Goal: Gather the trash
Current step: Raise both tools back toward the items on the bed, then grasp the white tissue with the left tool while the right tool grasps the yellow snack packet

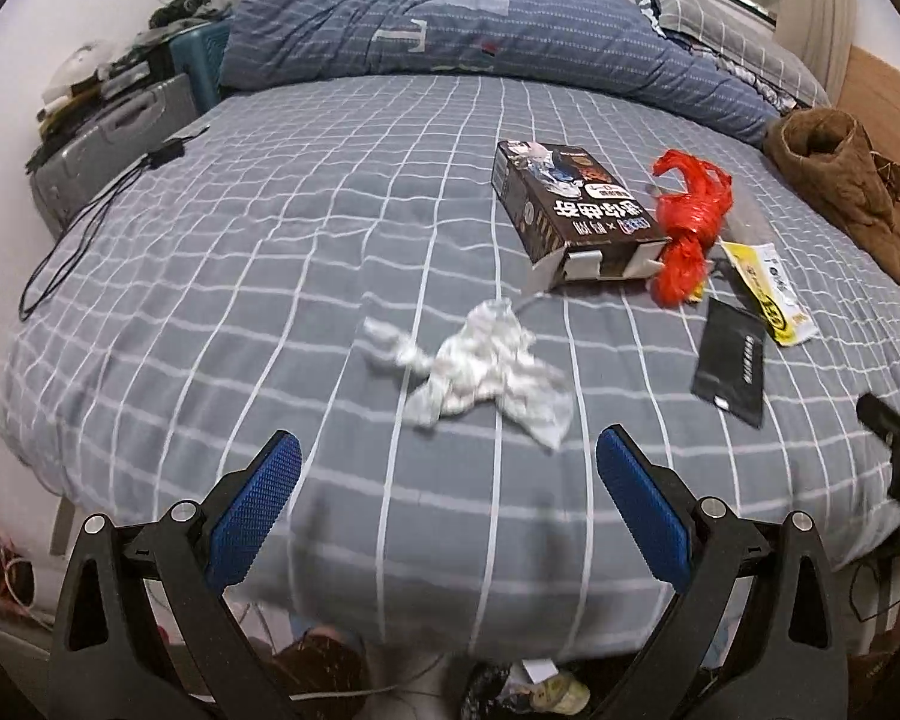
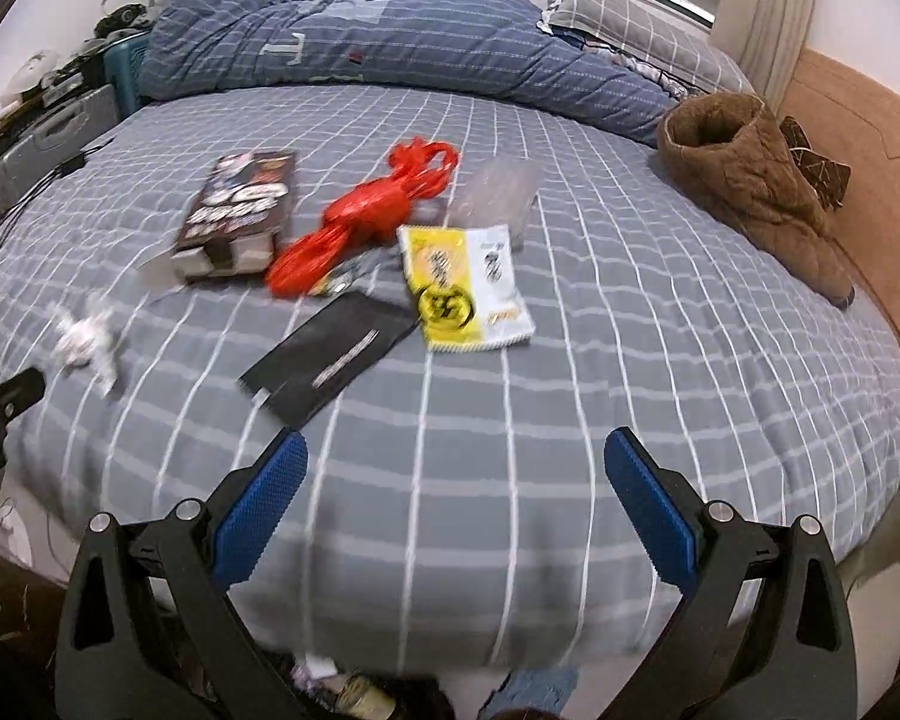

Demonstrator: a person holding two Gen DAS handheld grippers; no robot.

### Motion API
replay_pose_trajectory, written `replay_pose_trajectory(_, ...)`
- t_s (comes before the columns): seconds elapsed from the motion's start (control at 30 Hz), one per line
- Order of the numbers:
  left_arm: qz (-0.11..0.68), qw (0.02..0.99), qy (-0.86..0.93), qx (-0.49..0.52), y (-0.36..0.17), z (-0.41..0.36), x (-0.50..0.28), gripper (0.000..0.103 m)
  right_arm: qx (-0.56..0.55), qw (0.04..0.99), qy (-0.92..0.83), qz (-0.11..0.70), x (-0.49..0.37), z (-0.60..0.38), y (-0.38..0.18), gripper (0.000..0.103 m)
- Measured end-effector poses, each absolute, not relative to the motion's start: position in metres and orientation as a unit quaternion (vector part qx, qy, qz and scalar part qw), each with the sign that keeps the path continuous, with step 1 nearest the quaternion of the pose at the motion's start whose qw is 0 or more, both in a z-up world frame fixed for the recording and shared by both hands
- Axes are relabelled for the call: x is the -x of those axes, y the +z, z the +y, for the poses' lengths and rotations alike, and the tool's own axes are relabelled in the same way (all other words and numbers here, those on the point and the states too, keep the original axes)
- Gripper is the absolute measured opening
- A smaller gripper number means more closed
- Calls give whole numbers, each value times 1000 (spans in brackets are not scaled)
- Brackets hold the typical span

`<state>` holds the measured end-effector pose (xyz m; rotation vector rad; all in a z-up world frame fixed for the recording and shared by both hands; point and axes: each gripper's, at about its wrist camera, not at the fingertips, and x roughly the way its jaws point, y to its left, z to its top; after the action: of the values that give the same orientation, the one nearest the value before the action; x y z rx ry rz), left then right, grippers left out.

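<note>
The crumpled white tissue wad (image 1: pixel 480 360) lies on the grey checked bed (image 1: pixel 270 252) straight ahead of the left tongs (image 1: pixel 448 468) — nearer them than the right tongs (image 2: pixel 456 474) — its long axis crosswise; both tongs gape wide, holding nothing.
</note>
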<state>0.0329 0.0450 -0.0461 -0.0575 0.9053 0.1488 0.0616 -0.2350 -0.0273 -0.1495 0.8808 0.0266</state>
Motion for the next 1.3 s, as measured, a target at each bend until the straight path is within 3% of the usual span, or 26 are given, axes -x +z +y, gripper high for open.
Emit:
replay_pose_trajectory(0.37,457,888,45,28,-72,45,-91,91,63,891,20,450,-158,-232,-58,95)
replay_pose_trajectory(0.47,463,885,40,21,-78,41,-97,84,59,886,29,459,-177,-228,-67,95)
replay_pose_trajectory(0.6,477,878,30,27,-87,40,-101,65,49,878,39,475,-193,-228,-80,95)
replay_pose_trajectory(0.83,478,877,41,21,-94,37,-100,42,50,864,59,497,-207,-225,-94,74)
replay_pose_trajectory(1.1,474,879,39,22,-94,38,-98,31,48,863,61,499,-208,-227,-96,62)
replay_pose_trajectory(1.3,474,879,39,27,-92,38,-97,28,40,862,63,502,-210,-232,-98,53)
